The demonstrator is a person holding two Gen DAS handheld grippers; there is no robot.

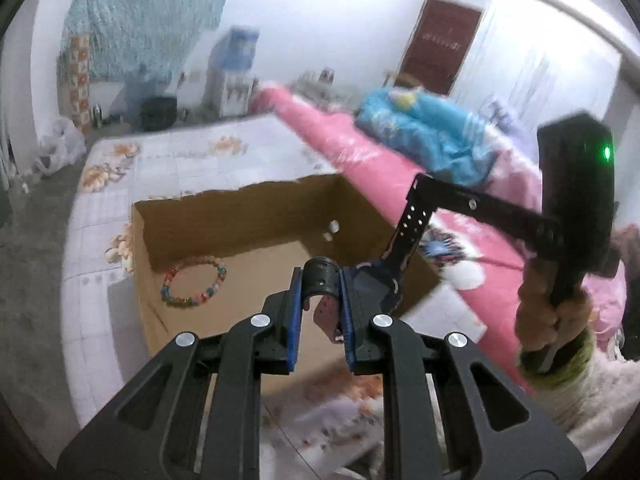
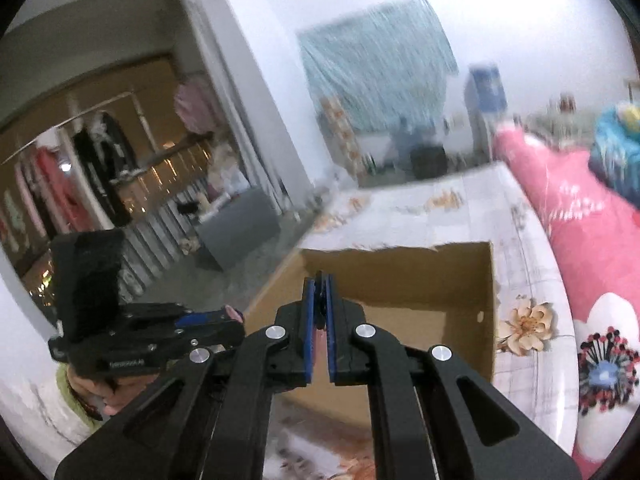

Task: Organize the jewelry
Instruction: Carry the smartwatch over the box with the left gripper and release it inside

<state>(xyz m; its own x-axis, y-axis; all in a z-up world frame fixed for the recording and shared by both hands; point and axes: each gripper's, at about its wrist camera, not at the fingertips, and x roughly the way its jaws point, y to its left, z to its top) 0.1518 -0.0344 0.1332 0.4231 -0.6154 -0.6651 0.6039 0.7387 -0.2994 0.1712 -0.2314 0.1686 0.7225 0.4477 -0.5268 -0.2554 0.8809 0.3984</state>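
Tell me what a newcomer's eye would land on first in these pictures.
First, the open cardboard box on the flowered sheet, with a colourful bead bracelet lying on its floor near the left wall. Next, the left gripper above the box, clamped on a dark perforated band, with the right gripper closed on something thin and dark beside it. Behind runs a bright pink quilt.

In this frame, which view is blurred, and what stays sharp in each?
Left wrist view: mild smear on the bedding, while the left gripper, its black strap and the bead bracelet stay readable. Right wrist view: heavy streaking across the room; only the right gripper is crisp.
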